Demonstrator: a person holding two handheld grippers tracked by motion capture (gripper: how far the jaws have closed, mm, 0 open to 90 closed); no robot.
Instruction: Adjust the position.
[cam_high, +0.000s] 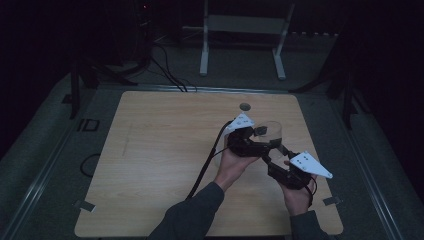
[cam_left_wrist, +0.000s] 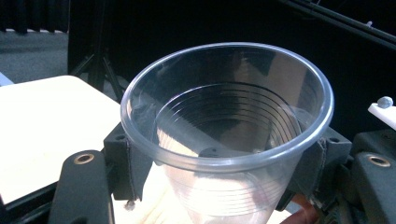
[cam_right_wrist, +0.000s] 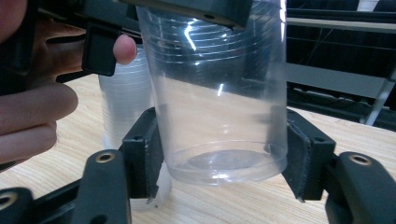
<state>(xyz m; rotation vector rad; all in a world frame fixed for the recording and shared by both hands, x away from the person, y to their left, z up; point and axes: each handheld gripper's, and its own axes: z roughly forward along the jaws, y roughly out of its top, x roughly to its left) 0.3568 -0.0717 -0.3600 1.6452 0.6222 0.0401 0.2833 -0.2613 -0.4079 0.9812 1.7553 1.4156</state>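
Toward the right half of the surface (cam_high: 165, 150), we are holding one clear cup (cam_high: 270, 131) with both tools at once. Our left gripper (cam_left_wrist: 219, 163) is clenching it just below the rim, one finger on each side of the wall. Our right gripper (cam_right_wrist: 219, 163) is bracketing the cup's base, its fingers (cam_right_wrist: 144, 154) touching or nearly touching the wall; we cannot tell whether they are pressing.

We are judging that this two-level hold serves to separate the cup from a stack (cam_right_wrist: 123, 100) of like cups, which is standing on the surface just behind it in the right gripper view. The upper grip is fixing the rim, while the lower one is steadying the base.

The cup's bottom is hanging slightly clear of the wood. Open surface is extending left and toward us, so we are finding the most room there. The far edge, with a small dark disc (cam_high: 245, 106) near it, and the right edge are lying closer.
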